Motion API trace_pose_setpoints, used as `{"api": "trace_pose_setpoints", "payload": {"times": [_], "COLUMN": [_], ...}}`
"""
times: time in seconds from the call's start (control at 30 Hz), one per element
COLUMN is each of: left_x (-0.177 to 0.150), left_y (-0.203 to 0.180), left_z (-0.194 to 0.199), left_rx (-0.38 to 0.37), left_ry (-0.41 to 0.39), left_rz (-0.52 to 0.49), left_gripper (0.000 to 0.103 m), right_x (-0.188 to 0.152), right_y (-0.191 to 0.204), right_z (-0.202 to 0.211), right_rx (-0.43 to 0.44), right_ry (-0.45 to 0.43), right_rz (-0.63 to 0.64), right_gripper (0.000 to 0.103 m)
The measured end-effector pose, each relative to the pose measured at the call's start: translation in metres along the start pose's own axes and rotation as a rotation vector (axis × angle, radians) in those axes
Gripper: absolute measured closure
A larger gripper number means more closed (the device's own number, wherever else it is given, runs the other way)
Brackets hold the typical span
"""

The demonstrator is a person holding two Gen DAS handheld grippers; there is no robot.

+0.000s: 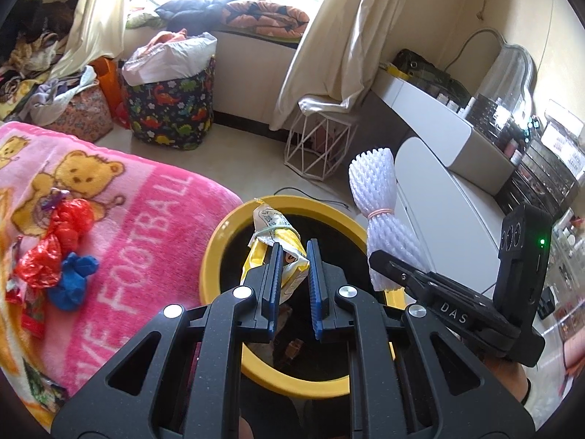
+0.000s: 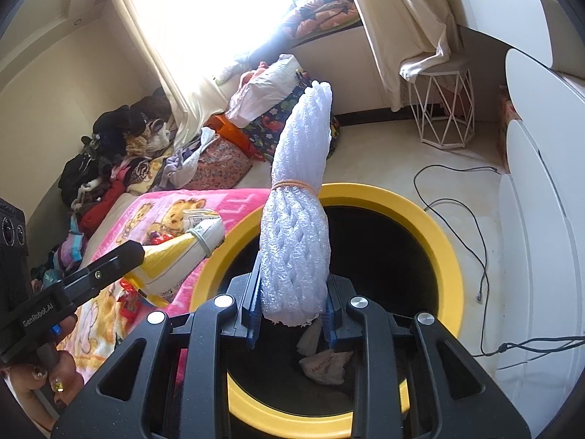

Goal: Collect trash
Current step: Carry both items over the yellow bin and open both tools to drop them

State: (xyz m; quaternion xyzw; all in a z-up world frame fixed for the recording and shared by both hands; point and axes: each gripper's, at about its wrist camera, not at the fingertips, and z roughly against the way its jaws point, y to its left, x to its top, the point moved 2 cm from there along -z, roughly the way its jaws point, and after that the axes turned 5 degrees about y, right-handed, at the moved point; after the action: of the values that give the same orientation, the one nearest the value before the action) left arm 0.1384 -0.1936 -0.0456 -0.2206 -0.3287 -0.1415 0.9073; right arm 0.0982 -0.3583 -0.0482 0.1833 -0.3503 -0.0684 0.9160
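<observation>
Item: left tongs (image 1: 294, 256), clamped on a yellow-and-white banded snack wrapper (image 1: 272, 245); right tongs (image 2: 292, 292), gripping a white foam-net bundle (image 2: 298, 219). Both over the yellow-rimmed black bin (image 2: 420, 216). Advice: centre each over the opening, then release.

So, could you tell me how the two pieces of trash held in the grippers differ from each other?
The foam net bundle in the right gripper is white, soft and netted; the yellow wrapper in the left gripper is glossy, printed and crumpled. The foam net bundle is bigger and stands taller than the yellow wrapper. Both are tied with a rubber band and held over the yellow-rimmed bin.
</observation>
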Motion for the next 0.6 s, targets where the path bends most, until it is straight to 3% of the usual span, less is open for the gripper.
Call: {"api": "trace_pose_setpoints", "payload": {"times": [0.6], "left_x": [-0.014], "left_y": [0.006], "left_z": [-0.037], "left_rx": [-0.022], "left_ry": [0.09], "left_rz": [0.056], "left_gripper": [0.094], "right_x": [-0.014], "right_y": [-0.024], "right_z": [-0.013], "right_rx": [-0.03], "right_ry": [0.063], "right_rz": [-0.036], "right_gripper": [0.076]}}
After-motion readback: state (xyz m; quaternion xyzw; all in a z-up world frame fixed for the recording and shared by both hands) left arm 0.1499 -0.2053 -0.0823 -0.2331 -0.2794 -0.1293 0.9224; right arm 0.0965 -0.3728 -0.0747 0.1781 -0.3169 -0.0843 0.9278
